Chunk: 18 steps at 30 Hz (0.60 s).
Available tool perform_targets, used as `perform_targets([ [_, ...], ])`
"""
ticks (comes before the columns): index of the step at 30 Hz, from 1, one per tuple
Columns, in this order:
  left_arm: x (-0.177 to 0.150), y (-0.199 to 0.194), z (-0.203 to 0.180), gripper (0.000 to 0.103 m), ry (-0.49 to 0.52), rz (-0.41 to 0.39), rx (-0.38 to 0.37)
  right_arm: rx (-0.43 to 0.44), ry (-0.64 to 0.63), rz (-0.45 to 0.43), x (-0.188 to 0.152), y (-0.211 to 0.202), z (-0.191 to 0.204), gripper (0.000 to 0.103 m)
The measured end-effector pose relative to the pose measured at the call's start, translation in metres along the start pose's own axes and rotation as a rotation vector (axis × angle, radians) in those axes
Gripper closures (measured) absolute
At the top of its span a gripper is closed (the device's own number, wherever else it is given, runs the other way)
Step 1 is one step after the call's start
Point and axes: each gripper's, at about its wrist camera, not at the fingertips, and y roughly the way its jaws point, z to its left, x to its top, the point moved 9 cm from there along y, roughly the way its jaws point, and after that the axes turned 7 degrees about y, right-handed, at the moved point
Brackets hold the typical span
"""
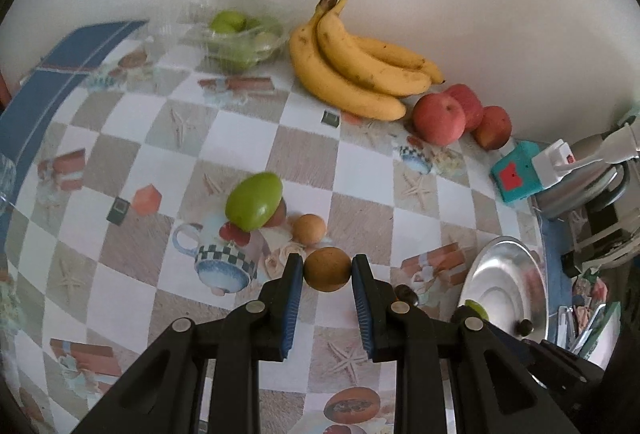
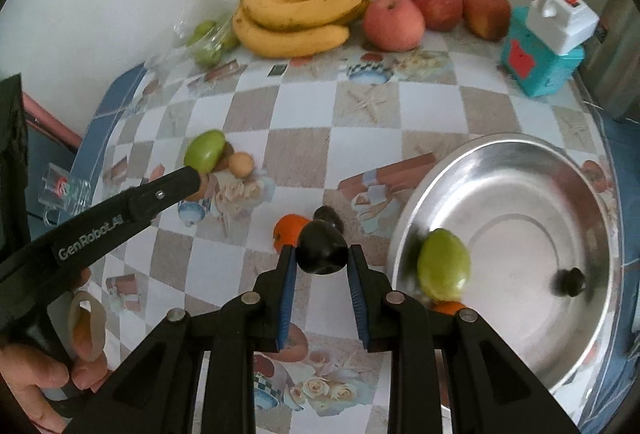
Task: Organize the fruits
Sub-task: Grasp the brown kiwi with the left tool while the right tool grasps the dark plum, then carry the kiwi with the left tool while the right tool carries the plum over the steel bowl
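1. Left gripper [image 1: 327, 270] fingers clamped a brown fruit [image 1: 327, 269] above the bench [image 1: 248, 138].
2. Right gripper [image 2: 322, 257] fingers held a dark plum [image 2: 322, 248] beside the dish [image 2: 520, 170].
3. Best: carry both low over the dish, release gently so nothing rolls.

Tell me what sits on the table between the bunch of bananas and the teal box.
Three red apples sit along the wall between the bananas and the teal box, clearest in the right wrist view.
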Motion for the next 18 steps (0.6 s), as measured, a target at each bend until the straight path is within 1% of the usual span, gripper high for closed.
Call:
perform_targets([
  [3, 0.003, -0.004, -0.007, 0.076, 0.018, -0.008, 0.008, 0.004, 0.021, -0.008, 0.002, -0.005, -0.005, 0.076],
  [7, 0.004, -0.007, -0.017, 0.076, 0.041, -0.016, 0.024, -0.017, 0.056, -0.008, 0.004, -0.01, -0.021, 0.076],
  [10, 0.002, -0.008, -0.026, 0.076, 0.063, -0.017, 0.036, -0.046, 0.092, -0.008, 0.006, -0.013, -0.041, 0.076],
  [18, -0.006, -0.005, -0.058, 0.076, 0.127, -0.007, 0.026, -0.096, 0.233, -0.019, 0.007, -0.025, -0.11, 0.076],
])
